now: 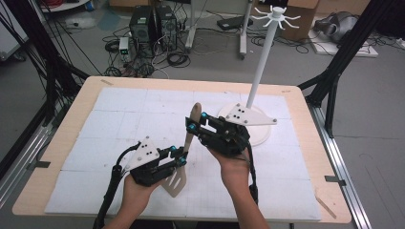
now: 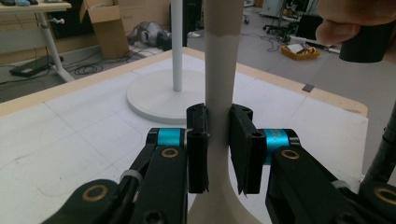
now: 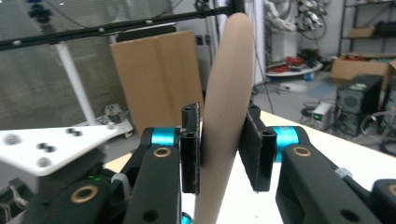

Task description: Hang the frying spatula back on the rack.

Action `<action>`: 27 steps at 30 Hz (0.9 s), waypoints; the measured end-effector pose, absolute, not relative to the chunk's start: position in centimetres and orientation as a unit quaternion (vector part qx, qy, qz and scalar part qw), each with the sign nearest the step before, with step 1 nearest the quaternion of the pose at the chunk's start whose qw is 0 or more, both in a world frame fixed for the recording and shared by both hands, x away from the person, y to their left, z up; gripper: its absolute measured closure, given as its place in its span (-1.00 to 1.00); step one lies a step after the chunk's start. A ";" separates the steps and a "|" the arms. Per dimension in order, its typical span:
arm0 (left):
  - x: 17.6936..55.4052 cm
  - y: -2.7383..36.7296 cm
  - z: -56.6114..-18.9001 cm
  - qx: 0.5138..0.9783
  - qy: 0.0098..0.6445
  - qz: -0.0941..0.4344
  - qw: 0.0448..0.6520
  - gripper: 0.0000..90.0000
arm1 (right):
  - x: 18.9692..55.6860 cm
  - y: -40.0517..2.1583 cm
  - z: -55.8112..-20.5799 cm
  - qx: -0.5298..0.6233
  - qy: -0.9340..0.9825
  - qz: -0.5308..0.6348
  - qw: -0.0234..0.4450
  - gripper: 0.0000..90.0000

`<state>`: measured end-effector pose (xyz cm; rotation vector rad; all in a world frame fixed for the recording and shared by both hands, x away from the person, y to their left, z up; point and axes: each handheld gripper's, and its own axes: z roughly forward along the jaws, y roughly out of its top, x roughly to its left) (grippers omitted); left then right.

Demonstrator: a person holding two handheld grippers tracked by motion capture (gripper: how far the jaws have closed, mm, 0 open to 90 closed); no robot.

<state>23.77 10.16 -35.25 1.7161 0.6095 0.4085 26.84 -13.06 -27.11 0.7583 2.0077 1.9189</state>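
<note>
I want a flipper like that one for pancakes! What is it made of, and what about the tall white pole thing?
The spatula looks like wood or bamboo: matte tan, with a darker band across its handle, though no grain shows, so plastic is possible. The stand looks like white painted metal or plastic: smooth, even and slightly glossy, with thin hooks on top and a round flat base.

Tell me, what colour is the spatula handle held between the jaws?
Pale beige spatula handle, clearest in the left gripper view.
</note>
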 end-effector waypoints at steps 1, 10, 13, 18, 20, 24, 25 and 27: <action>23.8 10.2 -35.2 0.737 0.261 0.175 0.598 0.70 | 26.7 -12.9 -27.0 0.257 0.693 0.661 0.131 0.61; 24.3 13.3 -34.5 0.713 0.240 0.157 0.640 0.29 | 27.3 -13.1 -26.0 0.226 0.708 0.658 0.123 0.63; 24.6 15.4 -34.7 0.703 0.246 0.168 0.646 0.06 | 27.8 -13.7 -25.8 0.225 0.704 0.664 0.111 0.63; 24.9 18.9 -35.6 0.686 0.273 0.186 0.649 -0.24 | 28.6 -14.8 -25.2 0.222 0.710 0.660 0.105 0.63; 25.1 20.1 -36.0 0.687 0.290 0.193 0.638 -0.36 | 28.9 -15.3 -24.8 0.223 0.711 0.658 0.106 0.63; 25.1 22.4 -37.1 0.673 0.327 0.200 0.633 -0.52 | 30.0 -16.2 -23.9 0.232 0.716 0.649 0.113 0.63; 25.1 22.9 -37.3 0.670 0.332 0.202 0.632 -0.54 | 30.3 -16.4 -23.8 0.233 0.716 0.648 0.116 0.63; 25.0 23.7 -37.9 0.663 0.341 0.207 0.634 -0.54 | 31.0 -16.9 -23.1 0.244 0.717 0.642 0.122 0.63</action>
